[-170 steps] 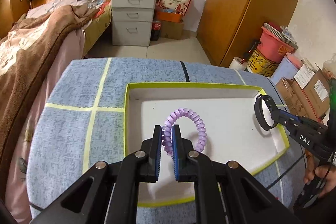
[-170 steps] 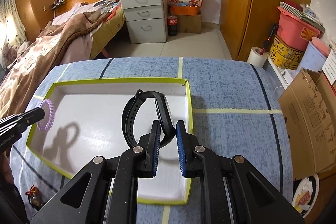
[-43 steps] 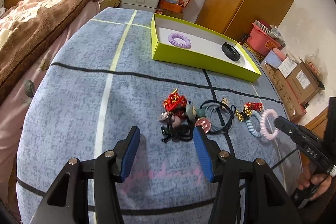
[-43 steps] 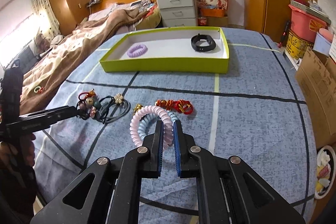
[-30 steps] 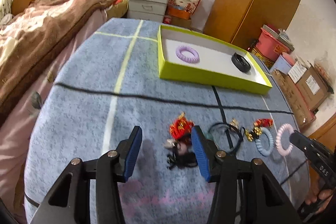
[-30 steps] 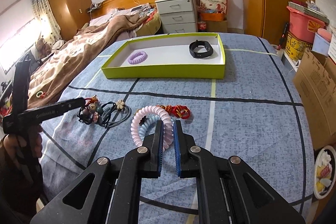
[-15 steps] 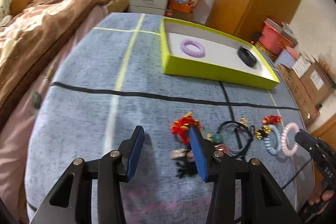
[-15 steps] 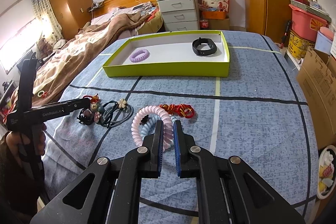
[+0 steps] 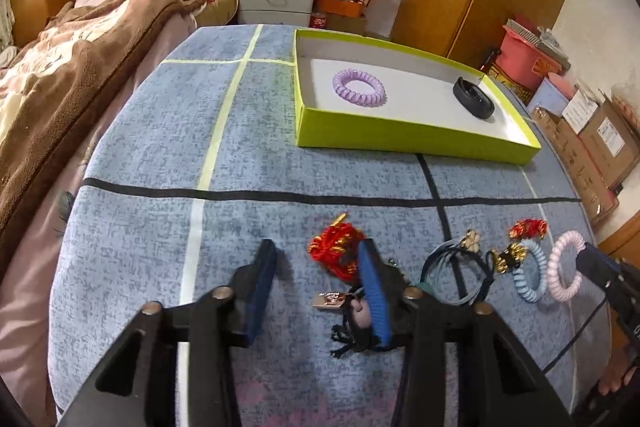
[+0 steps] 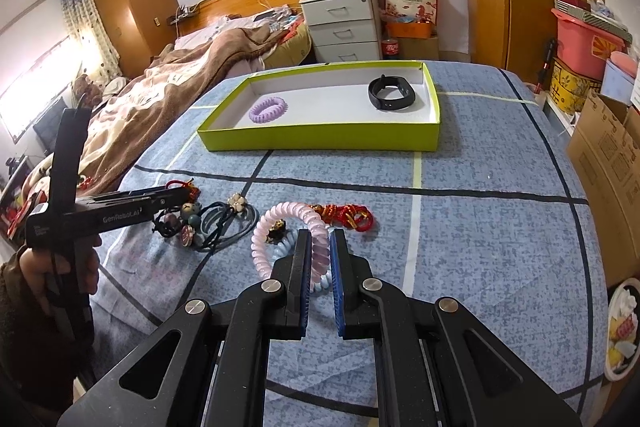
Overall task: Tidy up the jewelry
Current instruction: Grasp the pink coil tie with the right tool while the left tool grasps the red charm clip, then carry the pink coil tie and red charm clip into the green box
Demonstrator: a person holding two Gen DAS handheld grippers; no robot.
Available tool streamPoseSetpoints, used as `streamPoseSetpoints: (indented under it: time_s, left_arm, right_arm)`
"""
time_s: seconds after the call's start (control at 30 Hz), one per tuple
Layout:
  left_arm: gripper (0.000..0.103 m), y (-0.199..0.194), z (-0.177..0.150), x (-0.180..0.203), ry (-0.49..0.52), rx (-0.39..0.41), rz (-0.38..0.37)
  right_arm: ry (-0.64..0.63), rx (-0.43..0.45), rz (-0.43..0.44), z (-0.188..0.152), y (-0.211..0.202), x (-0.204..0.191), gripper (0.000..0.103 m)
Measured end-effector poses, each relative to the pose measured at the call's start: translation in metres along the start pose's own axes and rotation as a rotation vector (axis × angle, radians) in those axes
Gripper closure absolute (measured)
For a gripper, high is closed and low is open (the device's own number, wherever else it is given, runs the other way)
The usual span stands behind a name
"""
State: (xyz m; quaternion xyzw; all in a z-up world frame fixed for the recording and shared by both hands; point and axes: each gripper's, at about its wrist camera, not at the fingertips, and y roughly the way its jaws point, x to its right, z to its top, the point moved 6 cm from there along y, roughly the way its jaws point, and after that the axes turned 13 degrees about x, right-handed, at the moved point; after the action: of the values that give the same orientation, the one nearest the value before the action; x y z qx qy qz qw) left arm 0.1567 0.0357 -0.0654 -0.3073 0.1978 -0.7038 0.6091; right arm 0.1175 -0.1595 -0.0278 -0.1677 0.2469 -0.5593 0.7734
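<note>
Desk [image 9: 160, 131] cloth, blue with taped lines, carries everything, and the items sit in two groups that show how the sorting stands. At the far end lies the shallow green tray [image 10: 320, 139], the collecting place: a purple coil tie [image 10: 268, 109] rests toward one end of its white floor and a black wristband [image 10: 391, 92] toward the other, well apart, which suggests each piece is being given its own spot. Nearer the cameras, the unsorted pile spreads across the cloth.

The right claw [image 10: 320, 259] is pressed together on the pink coil tie [image 10: 288, 227], pinching its near arc so the ring stands up in front of the fingers; by my reading it is gripped at the rim so it can be carried to the tray without dragging its neighbours. A blue coil tie [image 10: 288, 247] lies just under it, and a red and gold cord bracelet [image 10: 348, 217] lies just beyond it.

The left claw [image 9: 316, 287] is spread wide and low over the cloth, its right finger touching or just above a red cord knot [image 9: 336, 251] and a dark charm cluster [image 9: 352, 323], probably lining up to close on one of them. Grey hair elastics [image 9: 456, 279] with a small flower charm lie beside that cluster.
</note>
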Motion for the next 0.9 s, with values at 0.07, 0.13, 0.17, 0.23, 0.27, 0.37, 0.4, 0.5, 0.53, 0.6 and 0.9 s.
streamPoseSetpoints:
  time_s: [0.07, 0.13, 0.17, 0.23, 0.27, 0.37, 0.4, 0.5, 0.53, 0.6, 0.9]
  left_arm:
    - [0.073, 0.002, 0.001, 0.001, -0.016, 0.000, -0.019]
    - [0.080, 0.004, 0.002, 0.001, -0.015, 0.005, -0.025]
    - [0.080, 0.004, 0.002, 0.001, -0.021, 0.005, -0.026]
    - [0.086, 0.004, 0.002, 0.001, -0.024, 0.008, -0.030]
    - [0.086, 0.004, 0.001, 0.001, -0.028, 0.012, -0.031]
    - [0.086, 0.003, 0.002, -0.001, -0.037, 0.014, -0.030]
    - [0.087, 0.002, 0.002, -0.001, -0.032, 0.017, -0.028]
    - [0.087, -0.002, 0.003, -0.001, -0.024, 0.027, -0.026]
    - [0.087, -0.002, 0.003, -0.001, -0.026, 0.024, -0.027]
    - [0.087, -0.006, 0.004, -0.001, -0.028, 0.036, -0.026]
    - [0.087, -0.022, 0.024, 0.009, -0.025, 0.096, -0.058]
  right_arm:
    - [0.001, -0.002, -0.001, -0.001, 0.000, 0.000, 0.093]
    - [0.004, -0.005, -0.003, -0.002, 0.001, 0.000, 0.093]
    - [0.005, -0.007, -0.004, -0.002, 0.002, 0.001, 0.093]
    - [0.006, -0.008, -0.005, -0.002, 0.002, 0.001, 0.093]
    - [0.007, -0.009, -0.005, -0.002, 0.002, 0.001, 0.093]
    - [0.008, -0.006, -0.007, 0.000, 0.004, 0.001, 0.093]
    - [0.009, -0.004, -0.006, 0.001, 0.004, 0.000, 0.093]
    - [0.009, 0.000, 0.000, 0.003, 0.005, 0.000, 0.093]
    - [0.007, 0.002, 0.001, 0.004, 0.005, 0.000, 0.093]
    - [0.008, 0.007, 0.004, 0.007, 0.005, -0.001, 0.093]
    - [0.031, 0.042, 0.014, 0.030, 0.011, 0.002, 0.093]
